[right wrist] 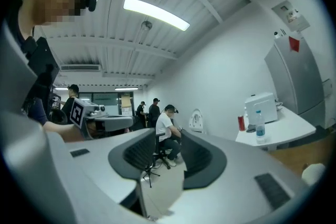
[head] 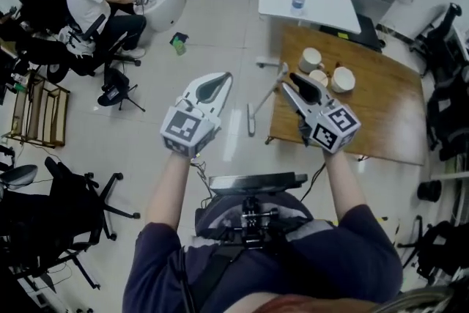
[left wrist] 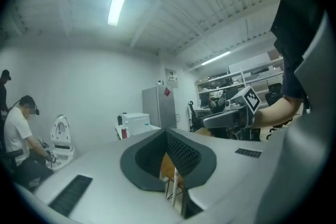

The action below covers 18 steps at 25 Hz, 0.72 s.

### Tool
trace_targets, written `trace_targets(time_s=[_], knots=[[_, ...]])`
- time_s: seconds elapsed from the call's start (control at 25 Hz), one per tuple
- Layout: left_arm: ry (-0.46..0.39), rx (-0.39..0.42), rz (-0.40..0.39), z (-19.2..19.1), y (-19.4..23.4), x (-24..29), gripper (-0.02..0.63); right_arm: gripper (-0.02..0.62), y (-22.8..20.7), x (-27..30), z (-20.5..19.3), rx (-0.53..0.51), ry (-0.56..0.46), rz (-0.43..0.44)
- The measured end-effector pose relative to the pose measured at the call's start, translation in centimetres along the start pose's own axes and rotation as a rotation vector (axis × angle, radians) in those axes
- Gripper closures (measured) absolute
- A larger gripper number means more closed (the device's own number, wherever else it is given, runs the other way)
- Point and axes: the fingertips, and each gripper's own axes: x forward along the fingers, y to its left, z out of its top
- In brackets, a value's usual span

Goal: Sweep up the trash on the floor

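Trash (head: 178, 42) – one small green-and-dark scrap is all I can make out – lies on the bare floor well off the far left corner of the wooden table (head: 381, 110), out toward the seated person (head: 91, 0). Nothing has been swept yet, by the look of it.

Against the table's left edge leans a pale long-handled tool (head: 251, 121), probably the broom or dustpan, though I cannot tell which. Its long axis runs along that edge, slanting away from the wearer.

The left gripper (head: 222, 78) hangs left of the table with its jaws closed together on nothing. The right gripper (head: 291, 83) hangs over the table's near left corner, jaws parted and empty. Both point roughly level, well above the floor.

What the next move turns on: the tool stands between the two gripper tips and below them, a little closer to the right one, which is already parted to take a handle. The scrap lies beyond and left of the left gripper – the nearer hand for it – so the reach must go down and forward.
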Motion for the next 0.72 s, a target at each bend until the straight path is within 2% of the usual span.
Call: trace_targets(time_s=[0.12, 0.24, 0.48, 0.56, 0.72], knots=[[0.019, -0.031, 0.002, -1.3, 1.9, -2.9, 0.603, 0.437, 2.7, 2.4, 0.7, 0.016, -0.025, 0.018], [0.0, -0.058, 0.018, -1.9, 3.8, -5.4, 0.603, 0.437, 5.3, 4.6, 1.3, -0.013, -0.013, 0.045], [-0.059, -0.149, 0.017, -1.9, 5.7, -9.5, 0.603, 0.523, 9.4, 7.5, 1.0, -0.023, 0.008, 0.069], [-0.068, -0.165, 0.027, -2.1, 6.2, -10.3, 0.603, 0.591, 10.6, 8.2, 1.0, -0.034, 0.022, 0.087], [-0.05, -0.197, 0.043, -3.8, 7.5, -12.0, 0.603, 0.589, 13.1, 10.1, -0.3, -0.055, 0.063, 0.15]])
